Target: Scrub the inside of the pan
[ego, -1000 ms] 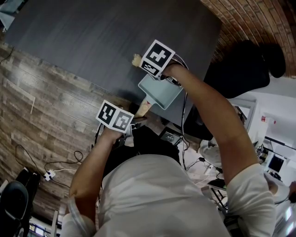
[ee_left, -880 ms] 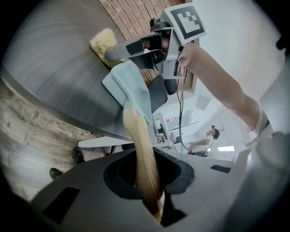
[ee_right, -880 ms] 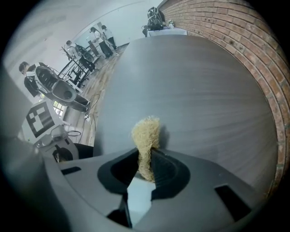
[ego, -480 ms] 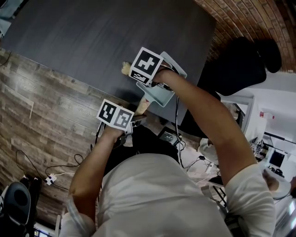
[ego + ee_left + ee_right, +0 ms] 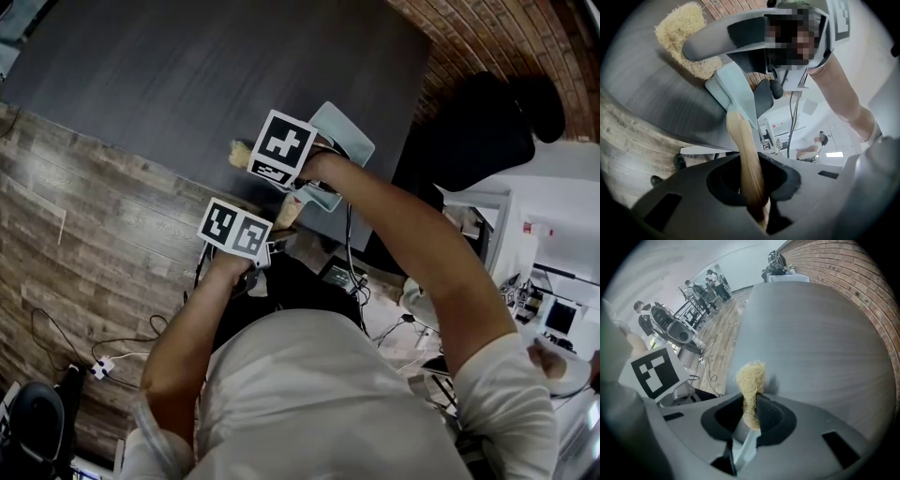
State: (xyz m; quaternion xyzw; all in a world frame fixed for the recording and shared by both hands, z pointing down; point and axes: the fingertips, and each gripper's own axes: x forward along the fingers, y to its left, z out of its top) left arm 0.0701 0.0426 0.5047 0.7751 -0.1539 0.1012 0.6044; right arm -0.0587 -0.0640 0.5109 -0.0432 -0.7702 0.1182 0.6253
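Left gripper view: the left gripper (image 5: 757,211) clamps the wooden handle (image 5: 746,159) of the pan (image 5: 736,91) at the table (image 5: 647,91) edge. Right gripper view: the right gripper (image 5: 747,423) pinches the scrubber (image 5: 751,378); the head view's marker cubes (image 5: 234,230) hide both grips.

Counter (image 5: 187,75): dark grey and matte with a faint straight grain. It fills the head view from 10 to 1 o'clock.
Counter edge: the near edge runs slantwise from 9 o'clock towards the centre. The far right corner sits at 1 o'clock.
On the counter: the pan (image 5: 349,139) sits over the near right part, just past centre towards 1 o'clock. Whether it touches the top cannot be told.
Floor (image 5: 84,225): grey-brown wood planks, from 7 to 9 o'clock.
On the floor: thin black cables (image 5: 56,328) loop at 8 o'clock and a white plug (image 5: 103,361) lies just beside them. A black round thing (image 5: 33,412) sits at 7 o'clock.
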